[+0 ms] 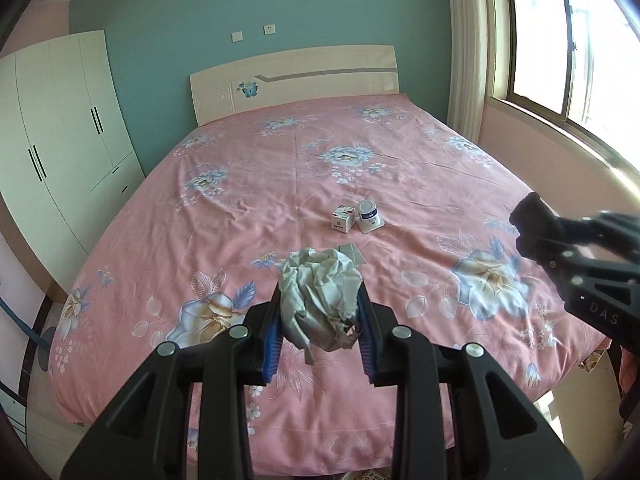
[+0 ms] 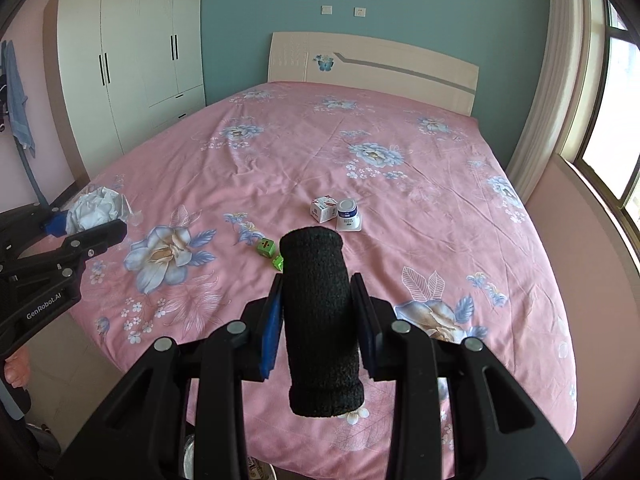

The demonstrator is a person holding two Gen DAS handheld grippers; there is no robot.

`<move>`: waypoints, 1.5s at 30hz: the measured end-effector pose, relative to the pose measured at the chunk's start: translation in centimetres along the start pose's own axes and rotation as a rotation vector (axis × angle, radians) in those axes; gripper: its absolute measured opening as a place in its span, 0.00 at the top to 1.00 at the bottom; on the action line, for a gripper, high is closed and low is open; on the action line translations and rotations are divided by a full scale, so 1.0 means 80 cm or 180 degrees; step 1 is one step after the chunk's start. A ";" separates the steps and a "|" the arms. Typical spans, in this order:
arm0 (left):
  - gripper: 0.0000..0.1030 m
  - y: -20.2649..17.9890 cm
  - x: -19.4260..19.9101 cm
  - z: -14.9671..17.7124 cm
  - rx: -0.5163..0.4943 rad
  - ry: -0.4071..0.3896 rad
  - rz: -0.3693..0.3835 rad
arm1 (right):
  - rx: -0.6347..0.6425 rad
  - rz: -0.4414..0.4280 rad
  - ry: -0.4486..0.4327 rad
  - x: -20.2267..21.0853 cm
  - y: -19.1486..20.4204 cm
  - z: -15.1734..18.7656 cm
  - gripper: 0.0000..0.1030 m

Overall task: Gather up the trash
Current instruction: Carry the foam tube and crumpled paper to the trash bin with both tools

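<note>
My left gripper (image 1: 320, 300) is shut on a crumpled wad of pale paper (image 1: 318, 296), held above the near half of the pink flowered bed (image 1: 280, 184). That wad (image 2: 96, 206) also shows at the left of the right wrist view, in the left gripper (image 2: 86, 226). My right gripper (image 2: 320, 312) is shut on a black foam cylinder (image 2: 320, 320), seen end-on at the right of the left wrist view (image 1: 534, 220). On the bed lie a small white carton (image 1: 343, 218) and a white cup with a blue label (image 1: 369, 216), side by side, and two small green pieces (image 2: 266, 247).
A white wardrobe (image 1: 68, 128) stands left of the bed, a window (image 1: 572, 40) with a curtain to the right. The cream headboard (image 1: 296, 80) backs onto a teal wall. A blue towel (image 2: 16, 100) hangs at the far left. Bare floor shows beside the bed's near corners.
</note>
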State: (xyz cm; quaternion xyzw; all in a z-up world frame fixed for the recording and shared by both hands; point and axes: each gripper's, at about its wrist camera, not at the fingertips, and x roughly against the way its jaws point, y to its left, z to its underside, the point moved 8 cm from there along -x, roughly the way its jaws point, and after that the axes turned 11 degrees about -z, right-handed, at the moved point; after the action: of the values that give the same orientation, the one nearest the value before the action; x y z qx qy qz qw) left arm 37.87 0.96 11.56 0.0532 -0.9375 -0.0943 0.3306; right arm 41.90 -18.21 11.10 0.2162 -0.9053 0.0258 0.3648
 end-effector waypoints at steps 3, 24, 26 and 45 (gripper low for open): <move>0.67 0.007 0.042 -0.001 0.0011 -0.0117 -0.0021 | 0.0045 0.0018 -0.0109 0.046 0.014 0.006 0.67; 0.67 0.014 0.148 0.096 -0.0310 -0.0248 -0.0065 | 0.0187 -0.0147 -0.0133 0.174 0.071 0.128 0.67; 0.67 0.012 0.138 0.118 -0.0369 -0.0161 -0.0069 | 0.0194 -0.0181 -0.0056 0.163 0.076 0.145 0.67; 0.67 -0.033 0.004 0.316 -0.0737 0.0889 0.0206 | 0.0029 -0.0581 0.0989 -0.005 0.114 0.330 0.67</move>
State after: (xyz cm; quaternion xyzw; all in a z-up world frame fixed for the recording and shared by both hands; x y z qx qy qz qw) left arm 21.79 1.91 -8.10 -0.0028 -0.8666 -0.1827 0.4643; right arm 21.30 -15.22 -7.52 0.2926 -0.8145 0.0298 0.5001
